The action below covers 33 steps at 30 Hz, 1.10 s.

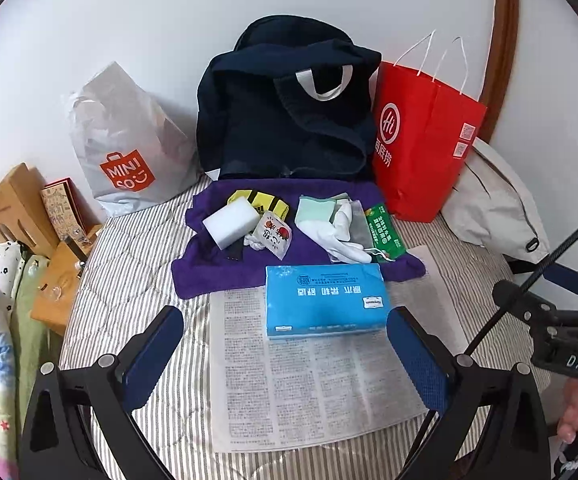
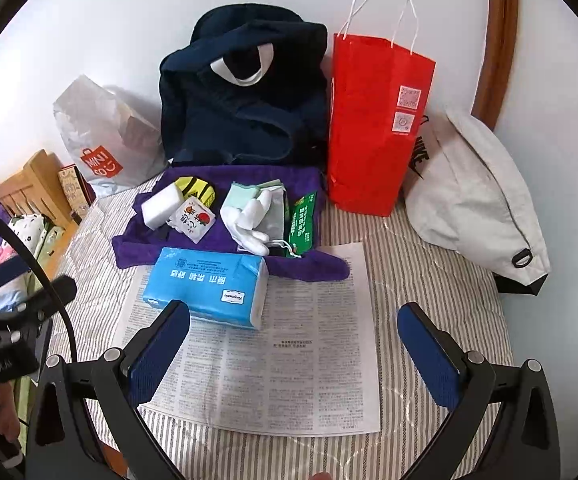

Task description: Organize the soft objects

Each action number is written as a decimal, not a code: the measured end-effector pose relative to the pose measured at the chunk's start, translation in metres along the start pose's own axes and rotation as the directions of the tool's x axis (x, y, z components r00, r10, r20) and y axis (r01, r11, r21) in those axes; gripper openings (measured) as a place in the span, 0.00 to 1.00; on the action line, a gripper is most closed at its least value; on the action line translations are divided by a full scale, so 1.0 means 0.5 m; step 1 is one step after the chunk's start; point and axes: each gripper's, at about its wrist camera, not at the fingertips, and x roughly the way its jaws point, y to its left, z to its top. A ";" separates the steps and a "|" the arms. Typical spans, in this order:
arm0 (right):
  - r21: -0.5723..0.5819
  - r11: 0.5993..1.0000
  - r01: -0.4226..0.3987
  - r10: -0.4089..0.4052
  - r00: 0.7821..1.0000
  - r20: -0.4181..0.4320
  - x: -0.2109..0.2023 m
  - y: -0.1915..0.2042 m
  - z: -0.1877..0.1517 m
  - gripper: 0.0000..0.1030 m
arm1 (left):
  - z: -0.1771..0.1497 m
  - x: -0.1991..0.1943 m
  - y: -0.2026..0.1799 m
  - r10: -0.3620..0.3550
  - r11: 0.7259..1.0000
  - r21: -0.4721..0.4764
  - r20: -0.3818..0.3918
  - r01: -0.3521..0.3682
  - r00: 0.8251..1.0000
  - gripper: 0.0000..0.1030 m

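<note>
The striped bed (image 1: pixel 129 280) is covered by a printed sheet (image 1: pixel 309 380); a purple towel (image 1: pixel 209 272) lies just behind it. A blue tissue pack (image 1: pixel 323 300) overlaps both. A white sponge (image 1: pixel 231 222) and what may be gloves (image 1: pixel 349 236) rest on the towel. The left tool (image 1: pixel 285 356) and right tool (image 2: pixel 293 352) are held wide, empty.

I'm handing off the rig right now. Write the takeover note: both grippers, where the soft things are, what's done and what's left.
Left gripper: open, holding nothing, hovering over the newspaper just short of the blue tissue pack.
Right gripper: open, holding nothing, over the same newspaper, tissue pack ahead on its left.
Things: white sponge, white glove, snack packet and green packet lie loose on the purple towel. Behind stand the navy bag, red paper bag and Miniso bag.
Done: nothing visibly sorted.
Left: everything; the tissue pack looks like the nearest pick.
</note>
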 end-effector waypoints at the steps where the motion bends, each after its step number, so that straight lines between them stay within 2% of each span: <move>1: 0.001 1.000 0.004 -0.004 1.000 0.003 -0.003 -0.001 0.000 0.99 | 0.000 -0.004 0.000 -0.005 1.000 -0.002 0.000 0.005 1.000 1.00; 11: 0.001 1.000 0.021 -0.021 1.000 0.008 -0.025 -0.006 -0.010 0.99 | -0.001 -0.015 0.002 -0.005 1.000 -0.007 0.004 0.005 1.000 1.00; 33: -0.002 1.000 0.029 -0.029 1.000 -0.011 -0.019 0.002 -0.024 0.99 | -0.003 0.000 0.010 0.009 1.000 0.008 -0.016 -0.009 1.000 1.00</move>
